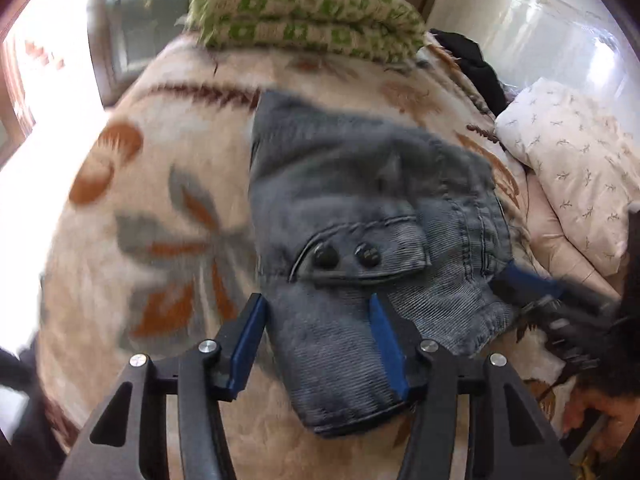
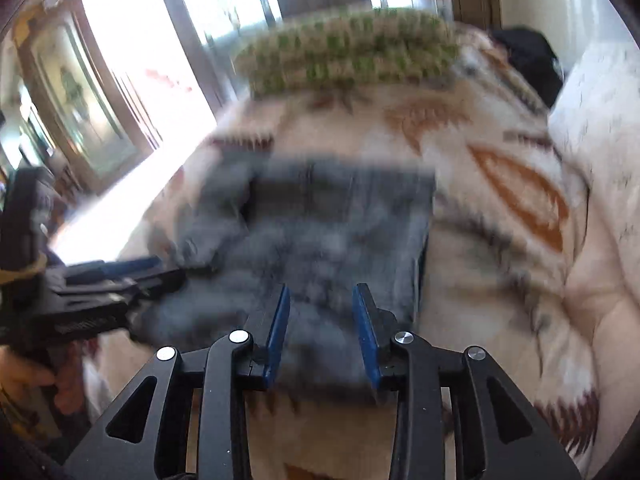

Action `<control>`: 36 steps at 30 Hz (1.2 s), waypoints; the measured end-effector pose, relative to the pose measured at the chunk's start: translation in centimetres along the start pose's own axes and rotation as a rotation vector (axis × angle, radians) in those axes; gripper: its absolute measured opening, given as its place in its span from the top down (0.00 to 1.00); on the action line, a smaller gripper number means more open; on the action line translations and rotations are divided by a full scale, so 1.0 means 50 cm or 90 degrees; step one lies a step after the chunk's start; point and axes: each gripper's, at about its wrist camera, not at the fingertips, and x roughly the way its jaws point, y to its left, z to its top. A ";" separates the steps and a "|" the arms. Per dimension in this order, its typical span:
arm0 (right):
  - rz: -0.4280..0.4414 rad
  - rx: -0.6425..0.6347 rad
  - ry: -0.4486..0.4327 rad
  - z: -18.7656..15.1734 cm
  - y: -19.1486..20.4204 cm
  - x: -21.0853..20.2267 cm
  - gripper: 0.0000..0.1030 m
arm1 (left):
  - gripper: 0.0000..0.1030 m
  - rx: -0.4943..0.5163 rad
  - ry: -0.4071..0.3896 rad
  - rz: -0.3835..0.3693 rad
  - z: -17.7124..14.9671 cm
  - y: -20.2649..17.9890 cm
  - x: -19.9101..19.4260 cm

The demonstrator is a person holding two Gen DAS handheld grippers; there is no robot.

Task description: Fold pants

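Grey-blue corduroy pants [image 1: 360, 208] lie folded in a compact bundle on the patterned blanket [image 1: 152, 200], a pocket flap with two dark buttons facing up. My left gripper [image 1: 318, 316] is open, its blue pads straddling the near edge of the pants. My right gripper shows at the right in the left wrist view [image 1: 532, 276], at the pants' right edge. In the right wrist view, which is blurred, the right gripper [image 2: 320, 304] is open over the near edge of the pants [image 2: 320, 220], and the left gripper [image 2: 132, 272] reaches in from the left.
A folded green-and-cream blanket [image 1: 308, 16] lies at the far end of the bed. A white patterned pillow [image 1: 568, 160] and a black garment [image 1: 476, 64] are at the right. Bright windows stand behind and left.
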 end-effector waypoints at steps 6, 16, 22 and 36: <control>0.006 -0.017 -0.016 -0.011 -0.013 0.015 0.72 | 0.43 0.004 0.000 0.011 -0.001 -0.005 0.002; 0.005 -0.018 -0.070 -0.020 0.012 -0.045 0.67 | 0.43 0.022 -0.004 0.054 0.002 -0.022 -0.001; 0.008 -0.002 -0.051 -0.023 -0.001 -0.027 0.65 | 0.43 0.039 -0.008 0.075 0.001 -0.034 -0.004; -0.010 -0.007 -0.024 -0.030 0.000 -0.027 0.58 | 0.40 0.054 -0.024 0.086 -0.006 -0.038 -0.010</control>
